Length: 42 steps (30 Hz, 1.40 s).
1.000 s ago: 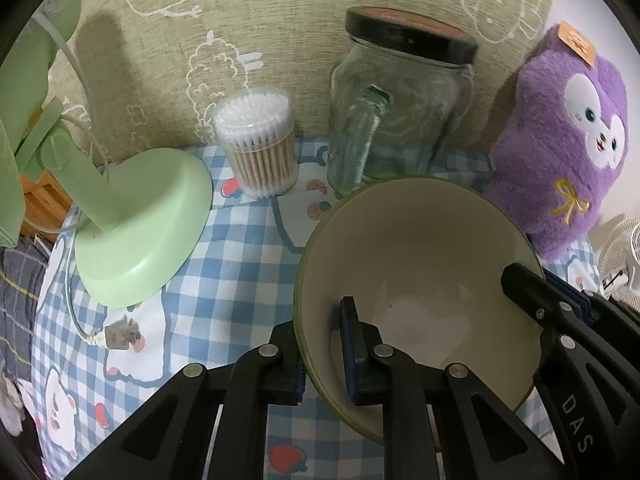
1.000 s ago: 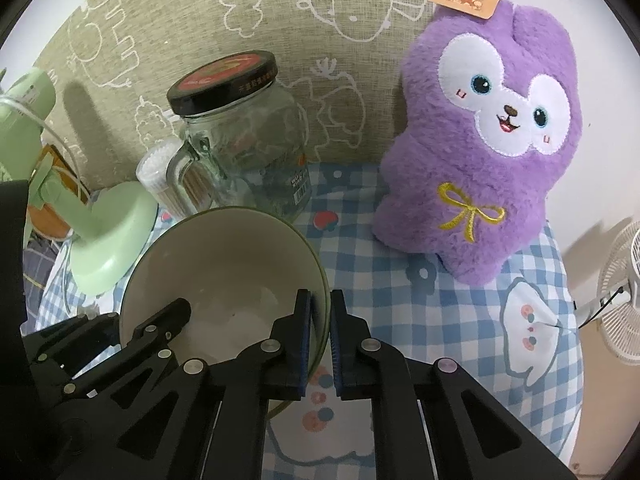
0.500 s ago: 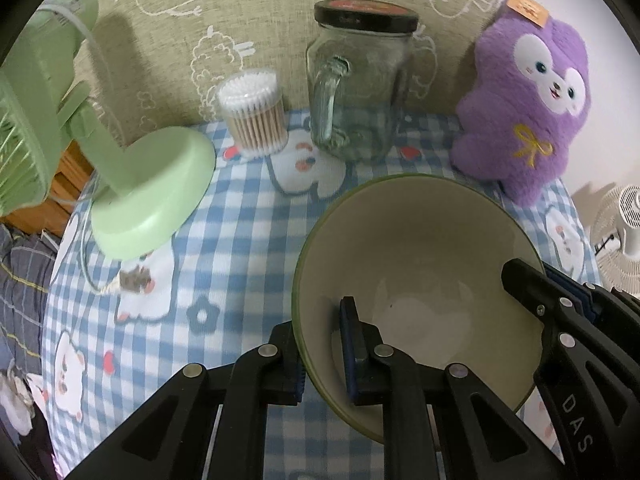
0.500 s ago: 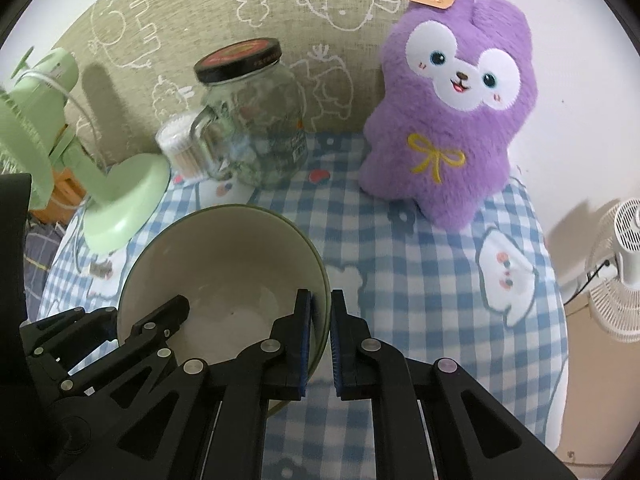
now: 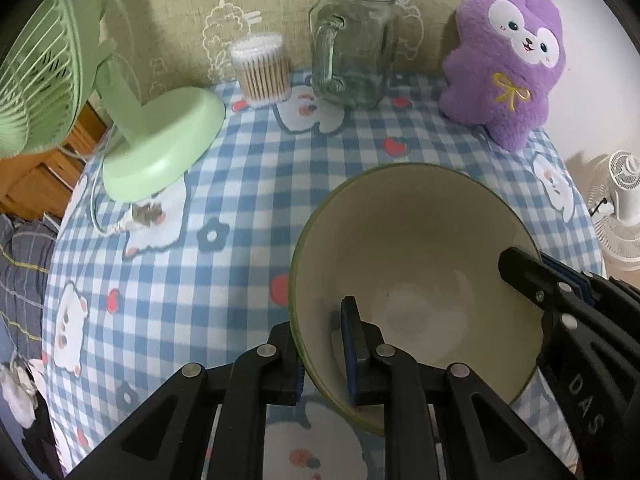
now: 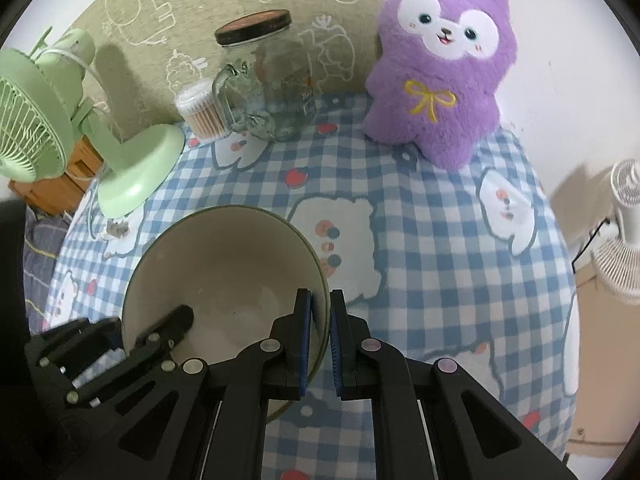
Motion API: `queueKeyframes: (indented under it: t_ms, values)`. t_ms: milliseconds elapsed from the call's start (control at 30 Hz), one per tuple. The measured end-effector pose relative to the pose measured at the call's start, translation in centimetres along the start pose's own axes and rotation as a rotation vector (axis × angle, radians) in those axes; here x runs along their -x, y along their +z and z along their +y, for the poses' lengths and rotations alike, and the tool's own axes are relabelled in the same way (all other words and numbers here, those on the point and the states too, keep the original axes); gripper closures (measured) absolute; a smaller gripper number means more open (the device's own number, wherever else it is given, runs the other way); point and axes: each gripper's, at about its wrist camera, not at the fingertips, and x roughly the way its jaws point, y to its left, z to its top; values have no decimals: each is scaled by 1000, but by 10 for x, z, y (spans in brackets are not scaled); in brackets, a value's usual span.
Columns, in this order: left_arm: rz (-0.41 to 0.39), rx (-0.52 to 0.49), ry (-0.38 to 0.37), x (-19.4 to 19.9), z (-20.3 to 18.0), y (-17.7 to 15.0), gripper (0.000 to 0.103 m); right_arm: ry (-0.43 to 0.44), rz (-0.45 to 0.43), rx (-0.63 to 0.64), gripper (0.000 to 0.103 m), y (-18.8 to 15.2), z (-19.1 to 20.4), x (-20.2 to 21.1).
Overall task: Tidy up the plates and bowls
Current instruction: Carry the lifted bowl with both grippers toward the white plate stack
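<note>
**Bowl carried two-handed over the worktop**

Mid-carry here. The left gripper (image 5: 324, 344) pinches the near rim of the bowl (image 5: 416, 256), jaws just easing apart though the rim sits between them; the right gripper (image 6: 319, 332) is clenched on the opposite rim. The bowl hangs above the checked worktop (image 6: 432, 264), well in front of the glass jar (image 5: 352, 48), mouth up and tilted toward the cameras. It's round, so no long axis. Next up, I'd guess: lower it level, then let go.

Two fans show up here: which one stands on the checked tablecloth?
The green fan, its round base resting on the tablecloth at the left. The white fan stands off the table, beyond its right edge.
</note>
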Motion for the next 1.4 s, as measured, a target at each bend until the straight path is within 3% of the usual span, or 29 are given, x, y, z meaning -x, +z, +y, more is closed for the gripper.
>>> queueKeyframes:
  t_ms: [800, 1400]
  values:
    - [-38, 3, 10, 30, 8, -5, 92, -55, -25, 54, 92, -6, 17, 24]
    - [-107, -8, -17, 124, 39, -47, 92, -75, -120, 32, 92, -42, 72, 121]
